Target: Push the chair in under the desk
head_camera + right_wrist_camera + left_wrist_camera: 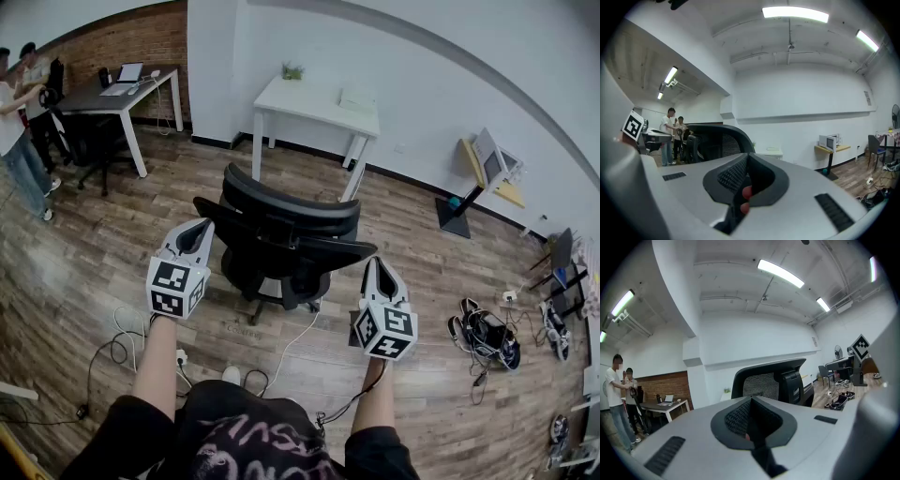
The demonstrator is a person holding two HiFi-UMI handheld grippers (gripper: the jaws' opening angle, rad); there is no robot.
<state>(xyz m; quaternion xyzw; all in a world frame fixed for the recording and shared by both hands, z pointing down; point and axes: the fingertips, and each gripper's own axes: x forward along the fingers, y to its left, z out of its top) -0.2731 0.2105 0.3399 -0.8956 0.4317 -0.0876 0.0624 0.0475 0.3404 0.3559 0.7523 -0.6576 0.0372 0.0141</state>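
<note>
1. We hold the left gripper [195,234] with its fingers [738,418] clenched together and nothing between them.
2. The right gripper [380,274] is the same: its fingers [733,176] are pressed together and empty.
3. The black chair [281,244] stands just ahead of both sets of fingers and between them, its mesh back turned toward us. The left fingers sit by the back's left edge and the right fingers by its right end. We cannot tell whether either pair touches it.
4. Beyond the chair from the fingers stands the white counter [319,98]. The chair is clear of it, out on the wooden floor [84,244], not under it.
5. Far to the left of the left fingers, a dark counter [108,98] carries an open laptop [128,72], and two people [19,112] stand beside it.
6. To the right of the right fingers, well apart, shoes and cables [483,333] lie on the floor.
7. For writing, we find only pale lettering on our dark shirt [248,445], too cut off and distorted to read. The marker cubes [176,286] on the grippers show black-and-white square patterns and no words.
</note>
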